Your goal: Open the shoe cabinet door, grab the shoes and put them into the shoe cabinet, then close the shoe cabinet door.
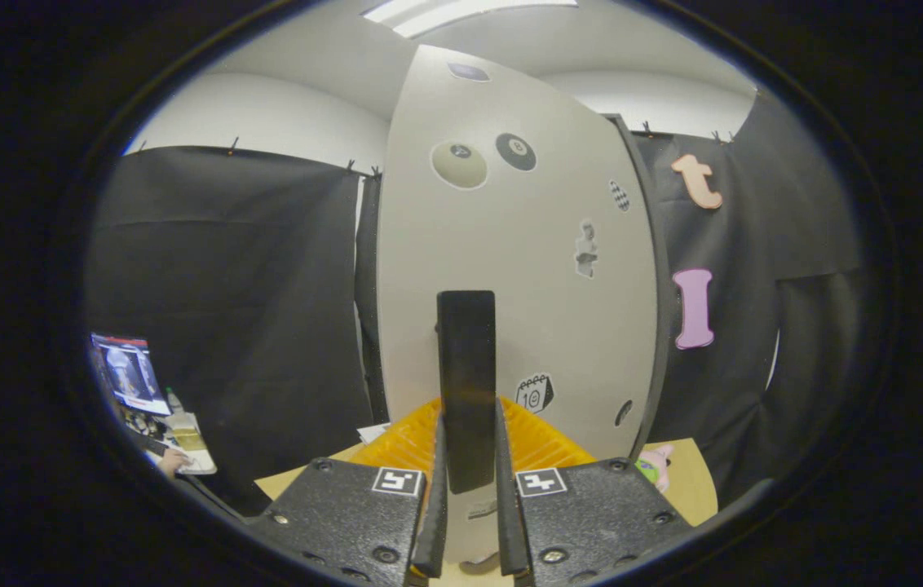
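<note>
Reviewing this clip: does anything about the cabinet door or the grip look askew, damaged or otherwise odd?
Nothing stands out. The gripper has both fingers closed on the black door handle of the white shoe cabinet door; the handle stands upright. The door carries stickers but no visible damage.

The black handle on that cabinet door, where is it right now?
In the gripper view, the black handle stands upright on the pale door, caught between the gripper fingers, which press on both its sides. An orange tray lies just behind.
</note>
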The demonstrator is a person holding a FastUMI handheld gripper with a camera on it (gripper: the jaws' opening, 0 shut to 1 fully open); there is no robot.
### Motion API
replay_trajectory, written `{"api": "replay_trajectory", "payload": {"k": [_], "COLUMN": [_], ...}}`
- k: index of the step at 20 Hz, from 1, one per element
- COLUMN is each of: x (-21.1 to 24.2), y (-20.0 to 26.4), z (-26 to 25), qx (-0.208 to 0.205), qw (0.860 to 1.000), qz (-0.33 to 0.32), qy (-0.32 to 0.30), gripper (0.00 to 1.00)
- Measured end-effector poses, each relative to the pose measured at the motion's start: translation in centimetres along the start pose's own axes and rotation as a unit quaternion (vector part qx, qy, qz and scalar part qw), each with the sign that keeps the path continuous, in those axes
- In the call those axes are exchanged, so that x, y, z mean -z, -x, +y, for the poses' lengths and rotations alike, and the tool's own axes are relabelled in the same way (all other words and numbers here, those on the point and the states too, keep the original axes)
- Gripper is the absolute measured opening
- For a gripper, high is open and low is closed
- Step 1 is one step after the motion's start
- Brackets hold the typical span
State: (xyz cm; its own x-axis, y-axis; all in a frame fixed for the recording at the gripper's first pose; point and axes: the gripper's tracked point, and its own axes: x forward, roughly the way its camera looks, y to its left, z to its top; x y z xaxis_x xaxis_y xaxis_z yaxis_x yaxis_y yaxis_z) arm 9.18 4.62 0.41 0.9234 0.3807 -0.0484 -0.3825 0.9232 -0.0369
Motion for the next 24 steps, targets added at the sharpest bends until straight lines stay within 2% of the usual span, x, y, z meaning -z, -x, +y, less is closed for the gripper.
{"api": "replay_trajectory", "payload": {"k": [8,14,18,19,20,24], "x": [-0.4,-0.7,-1.0,-0.6,-0.6,-1.0], "y": [3.6,5.6,7.3,7.4,7.7,7.7], "z": [-4.0,-8.9,-14.8,-15.6,-16.2,-17.4], "qx": [0.057,0.109,0.171,0.166,0.160,0.124], "qw": [0.998,0.993,0.984,0.986,0.987,0.991], "qz": [-0.010,-0.020,-0.028,-0.022,-0.029,-0.041], "qy": [0.004,0.030,0.031,0.021,0.015,-0.008], "gripper": [0.27,0.19,0.15,0.07,0.05,0.04]}}
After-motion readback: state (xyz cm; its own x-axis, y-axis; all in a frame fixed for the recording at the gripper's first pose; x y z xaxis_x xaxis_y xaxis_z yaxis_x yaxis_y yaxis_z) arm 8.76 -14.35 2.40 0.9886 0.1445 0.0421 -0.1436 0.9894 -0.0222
